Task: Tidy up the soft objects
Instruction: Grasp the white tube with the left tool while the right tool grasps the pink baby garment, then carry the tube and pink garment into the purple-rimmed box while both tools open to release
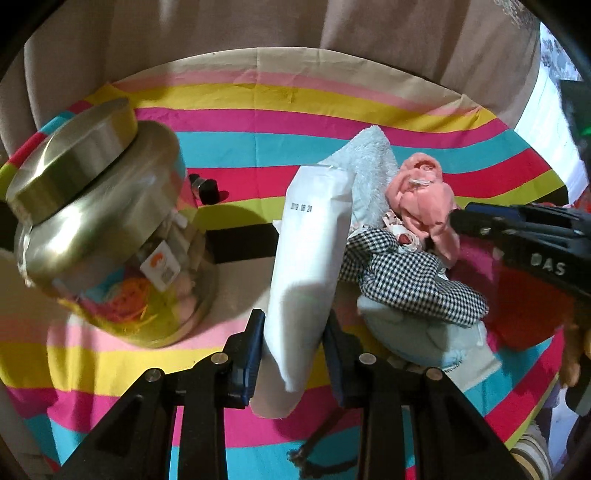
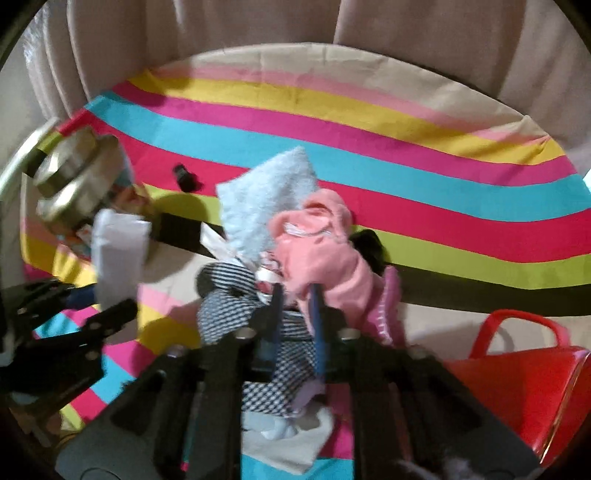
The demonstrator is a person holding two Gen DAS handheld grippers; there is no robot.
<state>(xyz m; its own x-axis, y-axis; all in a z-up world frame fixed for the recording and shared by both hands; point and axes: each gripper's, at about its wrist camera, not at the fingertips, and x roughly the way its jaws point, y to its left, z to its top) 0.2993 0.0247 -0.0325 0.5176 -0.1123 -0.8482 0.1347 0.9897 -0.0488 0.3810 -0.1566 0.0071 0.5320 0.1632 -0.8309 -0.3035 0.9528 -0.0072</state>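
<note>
Right now the left gripper [image 1: 293, 334] has its two blue-padded fingers pressed against the sides of a white packet [image 1: 308, 266], which stands up tilted between them with a printed date near its top end. Off to its left, a glass jar [image 1: 110, 251] with a brushed metal lid [image 1: 74, 162] leans on the striped cloth [image 1: 258, 122], and through the glass I can make out orange and yellow fluffy bits and a small label. A small black object [image 1: 207, 190] lies on the cloth behind the jar. To the right of the packet sits a heap of soft things: a pale blue towel [image 1: 373, 166] at the back, a peach-pink garment [image 1: 424, 199] bunched on top, a black-and-white checked cloth [image 1: 406, 273] in front, and a light blue piece beneath it. The right gripper [image 2: 297, 299] reaches into that heap from the side, pointing down, and its fingers are pinched on the lower edge of the pink garment, with the checked cloth just under and beside them; that view is blurred, so the exact pad contact is hard to judge, but fabric clearly sits between the fingers. A magenta knit piece [image 2: 388, 306] lies just right of the pink one, and a red bag [image 2: 517, 384] with a looped handle sits at the near right of the cloth. Beige curtains [image 2: 258, 26] hang behind it all.
</note>
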